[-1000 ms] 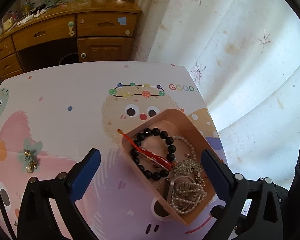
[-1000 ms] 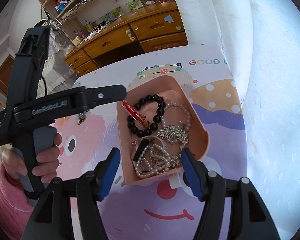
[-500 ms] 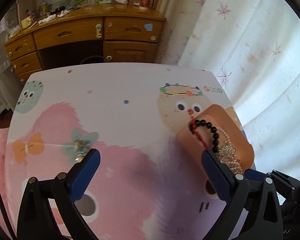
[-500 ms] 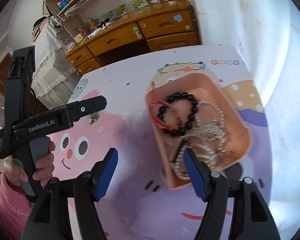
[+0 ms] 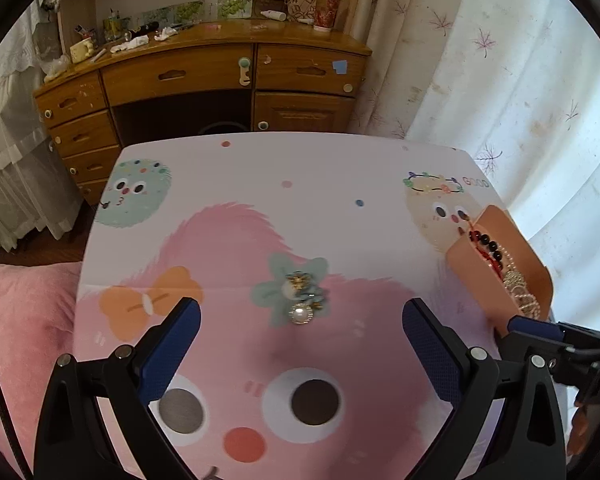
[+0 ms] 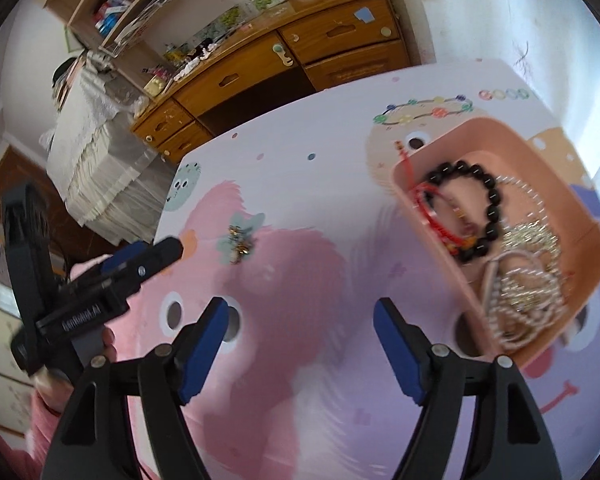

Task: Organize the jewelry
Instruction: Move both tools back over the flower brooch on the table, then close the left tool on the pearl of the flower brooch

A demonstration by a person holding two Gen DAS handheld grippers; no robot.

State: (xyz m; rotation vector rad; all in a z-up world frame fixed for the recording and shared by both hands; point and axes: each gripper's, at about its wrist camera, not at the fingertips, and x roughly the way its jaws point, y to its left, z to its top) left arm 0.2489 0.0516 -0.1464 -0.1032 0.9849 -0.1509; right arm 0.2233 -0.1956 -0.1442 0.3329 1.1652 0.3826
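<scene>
**Loose brooch now centred between the left jaws**

Attention has been shifted away from the pink tray (image 6: pixel 580 240) toward the one piece left outside it. A second ago the tray filled the left wrist view; now it is seen only at that view's right edge, and a small brooch (image 5: pixel 302 294) with a pearl and gilt petals is framed ahead of the left gripper (image 5: pixel 300 328), which has been swept leftward over the table mat (image 5: pixel 300 168). Since the black bead bracelet (image 6: pixel 472 200), red cord bracelet (image 6: pixel 432 216) and pearl strands (image 6: pixel 516 300) are already piled in the tray, the brooch is judged to be the last item to be collected.

Taken from left to right with the brooch as landmark: in the right wrist view the left gripper is seen low and to the left of the brooch, held by a hand (image 6: pixel 80 356) in a pink sleeve, pointed steeply down at the mat. Its jaws are spread wide and nothing is held between them; the brooch lies just beyond their tips, untouched. To the right of the brooch, the right gripper (image 6: pixel 300 328) is hung over bare mat, tilted downward as well. Its jaws have just been opening and are parted, with nothing between them. Farther right of the brooch, well apart from it, the tray is set near the mat's right edge.
</scene>
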